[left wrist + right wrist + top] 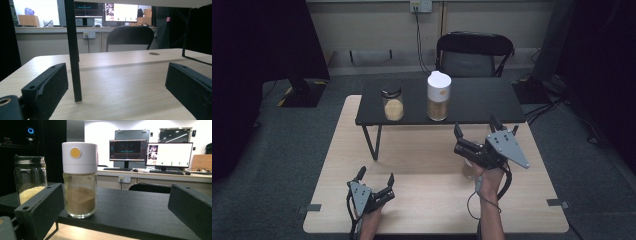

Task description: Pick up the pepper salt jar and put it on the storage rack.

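- We see a pale wood-grain table (422, 165) carrying a low black shelf (472, 100) on thin metal legs (74, 62).
- On the shelf stand two round glass jars, near each other but apart: a white-capped jar (438, 96) with brown powder and a yellow dot on its smooth cap, and a shorter black-lidded jar (393, 103) holding pale grains.
- Our left gripper (376, 181) rests low near the table's front edge, its blocky matte black jaws spread wide and empty.
- Our right gripper (476, 131) hovers just before the shelf, a grey three-cornered plate on top, jaws parted with nothing between them, facing the white-capped jar.
- A black chair (474, 52) stands behind the shelf.
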The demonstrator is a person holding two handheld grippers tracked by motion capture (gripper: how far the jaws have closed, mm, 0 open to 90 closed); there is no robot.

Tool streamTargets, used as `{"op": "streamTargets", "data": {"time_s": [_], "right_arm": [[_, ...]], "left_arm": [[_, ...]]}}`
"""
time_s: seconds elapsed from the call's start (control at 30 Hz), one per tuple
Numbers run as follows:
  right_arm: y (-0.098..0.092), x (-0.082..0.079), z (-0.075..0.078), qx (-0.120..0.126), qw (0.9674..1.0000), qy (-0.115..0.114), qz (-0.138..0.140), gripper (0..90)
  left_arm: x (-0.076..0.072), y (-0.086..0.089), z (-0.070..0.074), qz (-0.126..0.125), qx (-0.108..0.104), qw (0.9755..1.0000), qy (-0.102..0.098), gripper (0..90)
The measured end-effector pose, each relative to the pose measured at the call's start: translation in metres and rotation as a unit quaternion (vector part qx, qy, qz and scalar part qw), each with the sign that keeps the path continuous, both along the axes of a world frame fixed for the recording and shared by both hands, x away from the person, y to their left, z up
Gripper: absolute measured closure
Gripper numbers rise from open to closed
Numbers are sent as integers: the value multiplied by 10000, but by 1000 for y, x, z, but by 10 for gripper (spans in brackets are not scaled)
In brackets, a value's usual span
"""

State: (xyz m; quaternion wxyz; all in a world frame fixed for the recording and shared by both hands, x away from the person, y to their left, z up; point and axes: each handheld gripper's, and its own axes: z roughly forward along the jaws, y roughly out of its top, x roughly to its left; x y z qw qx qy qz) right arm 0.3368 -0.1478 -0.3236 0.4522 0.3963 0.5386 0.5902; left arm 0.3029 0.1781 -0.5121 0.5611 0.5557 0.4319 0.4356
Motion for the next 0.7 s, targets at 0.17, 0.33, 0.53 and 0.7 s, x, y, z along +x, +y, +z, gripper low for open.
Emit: {"op": "streamTargets", "data": {"time_s": [0.17,0.33,0.53,0.7], "right_arm": [[-6,-6,-5,28,10000,-7,-52,0],[-10,-12,-12,19,10000,4,-91,0],[-15,-18,-21,37,9999,20,-135,0],[-19,-23,-30,80,9998,2,-196,0]], "left_arm": [[0,0,0,0,0,10000,-1,39],[0,0,0,0,-1,10000,0,39],[0,0,0,1,1,10000,1,40],[0,0,0,1,0,10000,0,39]]}}
